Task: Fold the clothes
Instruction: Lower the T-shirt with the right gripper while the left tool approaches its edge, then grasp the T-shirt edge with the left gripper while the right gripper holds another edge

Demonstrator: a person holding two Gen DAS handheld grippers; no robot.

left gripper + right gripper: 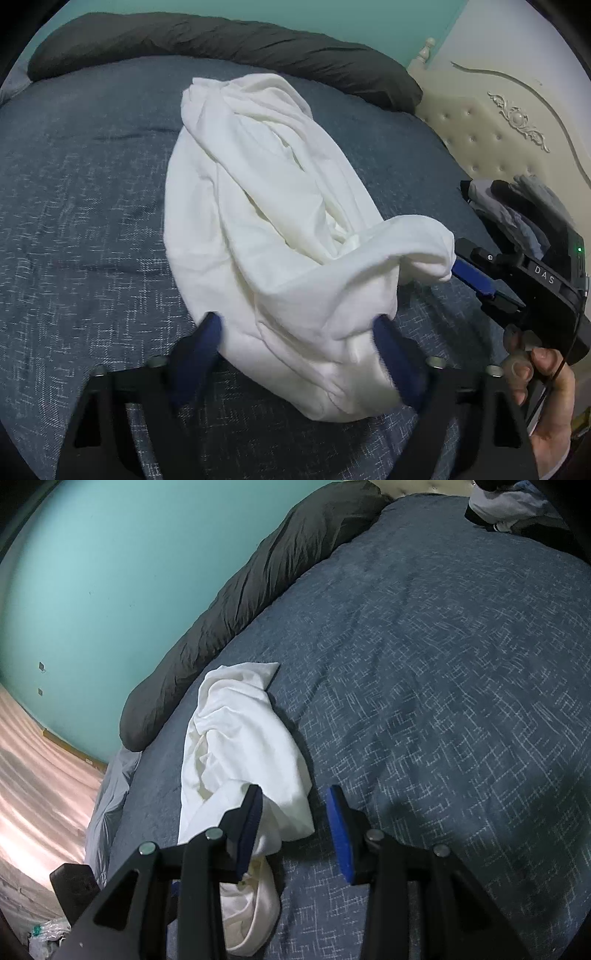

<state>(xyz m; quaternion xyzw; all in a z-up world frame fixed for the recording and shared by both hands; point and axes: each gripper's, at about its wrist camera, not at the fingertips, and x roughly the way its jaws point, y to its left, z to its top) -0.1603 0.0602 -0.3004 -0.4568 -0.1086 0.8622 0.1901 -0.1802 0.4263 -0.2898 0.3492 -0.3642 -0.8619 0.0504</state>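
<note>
White cotton, bunched: the garment [258,206] lies in a long crumpled roll on the blue-grey bed cover [81,221], its near end at the near edge of the bed and its long axis running away toward the dark bolster [221,40] along the far edge.

Left hand-held gripper [295,325]: jaws straddle the near end of the roll, cloth between them. Fingers are motion-blurred; pads look to touch the cloth on both sides, but I cannot tell whether they press it. Judgement: this gripper is the nearer one and is set to take the near end.

Right hand-held gripper [295,812]: jaws part-open, nothing pinched. In its own view the left finger overlaps the cloth's edge and the gap lies mostly over bare cover, so the garment sits to its left.

Left wrist view alone shows a raised fold of cloth draped against the right gripper's blue pad, the person's hand [546,391] on the handle, and the cream tufted headboard [491,122] at the bed's right side. Right wrist view alone shows the garment's far corner lying flat, and the teal wall [110,572].
</note>
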